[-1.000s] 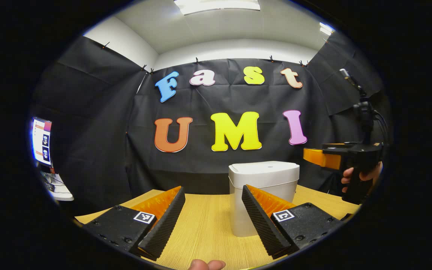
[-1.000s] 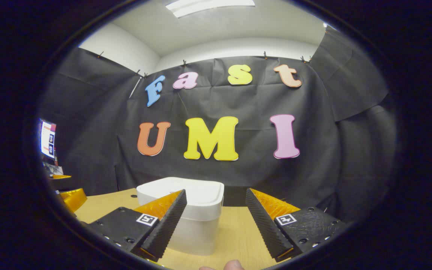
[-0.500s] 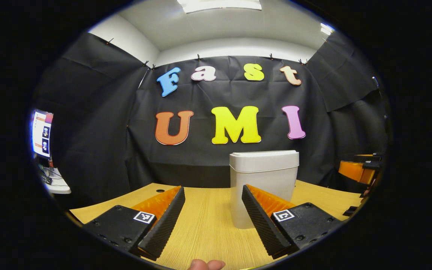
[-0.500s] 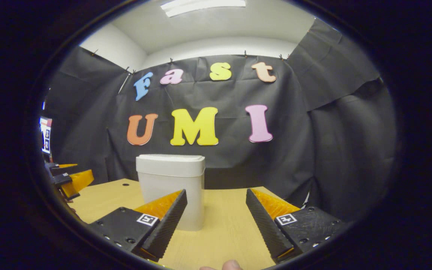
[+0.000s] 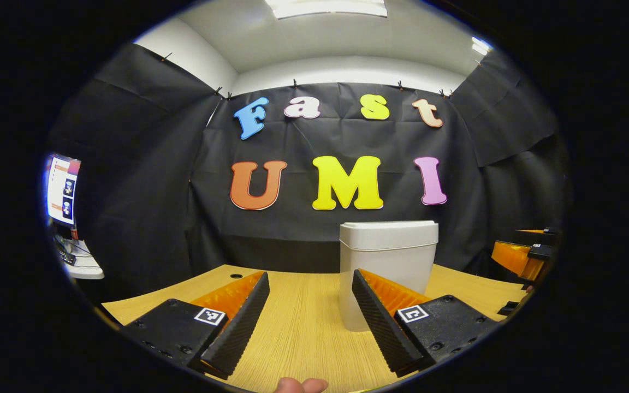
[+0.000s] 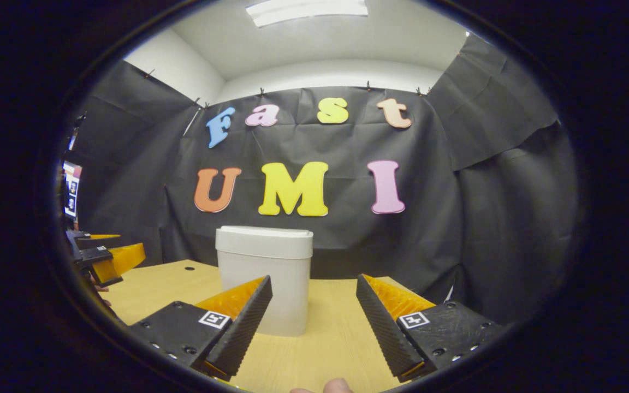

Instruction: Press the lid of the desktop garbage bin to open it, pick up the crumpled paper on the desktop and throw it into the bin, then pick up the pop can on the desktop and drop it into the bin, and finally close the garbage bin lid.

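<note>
— Where is the bin?

— The bin (image 5: 388, 273) stands upright on the wooden table (image 5: 303, 333), toward the back, in front of the black cloth wall. In the left gripper view it sits right of centre, partly behind the right-hand finger. In the right gripper view it (image 6: 264, 278) sits left of centre, its lower part behind the left-hand finger.

— And the lid?

— The lid (image 5: 389, 234) lies flat and closed on top of the bin; I see no gap under it.

— What are the grippers doing?

— The left gripper (image 5: 309, 314) has its fingers spread wide apart, with bare table between them and nothing held. The right gripper (image 6: 313, 319) is the same: fingers well apart, nothing between them. Both are near the table's front, apart from the bin.

— Can each see the other?

— Yes. At the right edge of the left gripper view, part of the right gripper (image 5: 522, 256) shows. At the left edge of the right gripper view, the left gripper (image 6: 104, 256) shows, held above the table.

— Anything else?

— A fingertip (image 5: 299, 385) shows at the bottom of the left gripper view. A screen (image 5: 62, 190) is at the far left, and a small round hole (image 6: 189, 268) is in the tabletop left of the bin.
</note>
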The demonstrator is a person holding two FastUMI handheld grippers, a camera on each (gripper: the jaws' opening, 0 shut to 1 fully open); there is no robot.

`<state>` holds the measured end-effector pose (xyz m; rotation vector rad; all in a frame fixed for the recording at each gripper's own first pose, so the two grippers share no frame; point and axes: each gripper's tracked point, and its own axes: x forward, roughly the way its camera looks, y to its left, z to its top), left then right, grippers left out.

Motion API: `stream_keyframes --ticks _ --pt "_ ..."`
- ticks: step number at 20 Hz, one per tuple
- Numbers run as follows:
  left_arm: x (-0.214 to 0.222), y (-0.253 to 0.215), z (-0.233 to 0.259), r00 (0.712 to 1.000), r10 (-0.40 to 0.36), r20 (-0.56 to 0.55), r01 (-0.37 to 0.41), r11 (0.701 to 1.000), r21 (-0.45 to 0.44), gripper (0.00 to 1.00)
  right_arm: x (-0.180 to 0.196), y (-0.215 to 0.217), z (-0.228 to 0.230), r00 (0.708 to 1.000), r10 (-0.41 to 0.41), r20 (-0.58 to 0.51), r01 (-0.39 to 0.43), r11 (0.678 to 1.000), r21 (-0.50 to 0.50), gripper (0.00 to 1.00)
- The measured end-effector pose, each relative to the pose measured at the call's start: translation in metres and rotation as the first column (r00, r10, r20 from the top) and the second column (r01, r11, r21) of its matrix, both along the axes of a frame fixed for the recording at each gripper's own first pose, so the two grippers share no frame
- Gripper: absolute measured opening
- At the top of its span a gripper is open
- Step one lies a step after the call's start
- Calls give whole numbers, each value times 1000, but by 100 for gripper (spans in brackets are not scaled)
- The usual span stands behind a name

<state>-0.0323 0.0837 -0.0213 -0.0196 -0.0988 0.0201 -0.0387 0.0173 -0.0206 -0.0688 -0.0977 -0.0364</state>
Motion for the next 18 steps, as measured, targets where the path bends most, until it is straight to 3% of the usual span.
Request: stream_keyframes --ticks 10,18 --pt "-7 1 10 1000 13 15 -14 1000 25 98 4 -8 -10 999 -44 -10 44 999 13 96" --pt "-9 -2 11 1000 8 11 -9 1000 23 98 0 -1 -3 1000 -27 12 27 1000 4 96"
